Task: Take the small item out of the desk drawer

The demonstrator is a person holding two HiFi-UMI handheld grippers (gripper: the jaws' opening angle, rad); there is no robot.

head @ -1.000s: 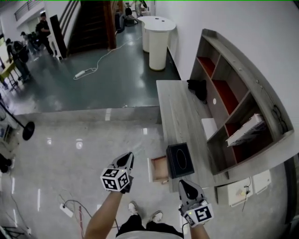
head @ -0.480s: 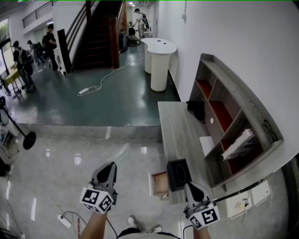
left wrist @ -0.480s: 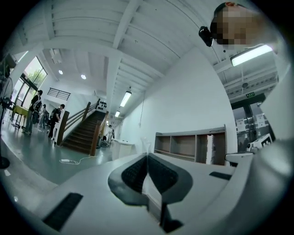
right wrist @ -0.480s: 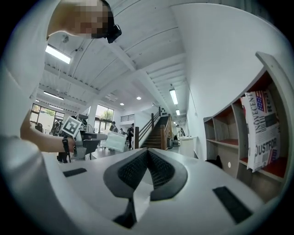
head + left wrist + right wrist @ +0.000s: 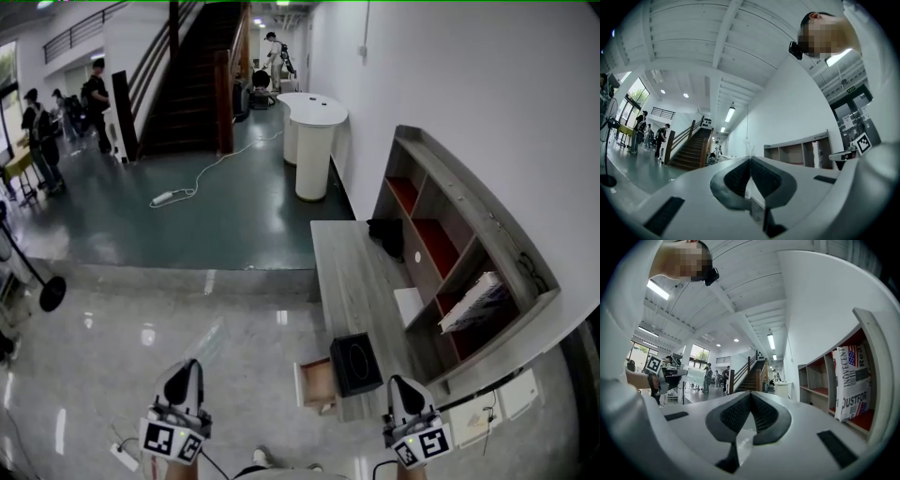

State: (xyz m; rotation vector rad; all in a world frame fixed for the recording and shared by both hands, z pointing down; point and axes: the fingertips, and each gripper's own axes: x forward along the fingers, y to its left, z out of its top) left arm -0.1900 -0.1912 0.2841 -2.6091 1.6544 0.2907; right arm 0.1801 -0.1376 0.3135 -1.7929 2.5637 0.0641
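Note:
The desk drawer [image 5: 317, 384] stands pulled open at the near end of the grey wooden desk [image 5: 345, 272]. My left gripper [image 5: 184, 367] hangs over the floor, well left of the drawer, jaws together. In the left gripper view a thin clear sliver [image 5: 747, 144] sticks up from the meeting tips of my left gripper [image 5: 750, 158]; what it is I cannot tell. My right gripper [image 5: 402, 381] is just right of the desk's near end, beside a black box [image 5: 355, 364]. In the right gripper view my right gripper [image 5: 751, 393] is shut with nothing in it.
A wall shelf unit [image 5: 450, 234] runs along the desk and holds a newspaper-print packet [image 5: 473, 302]. A dark bundle [image 5: 386, 234] and a white sheet [image 5: 410, 305] lie on the desk. Beyond are a white round counter [image 5: 314, 131], a floor cable [image 5: 187, 187] and people [image 5: 37, 122].
Both grippers have drawn back toward the bottom of the head view. The left one has moved left, away from the open drawer. The view has tilted up.

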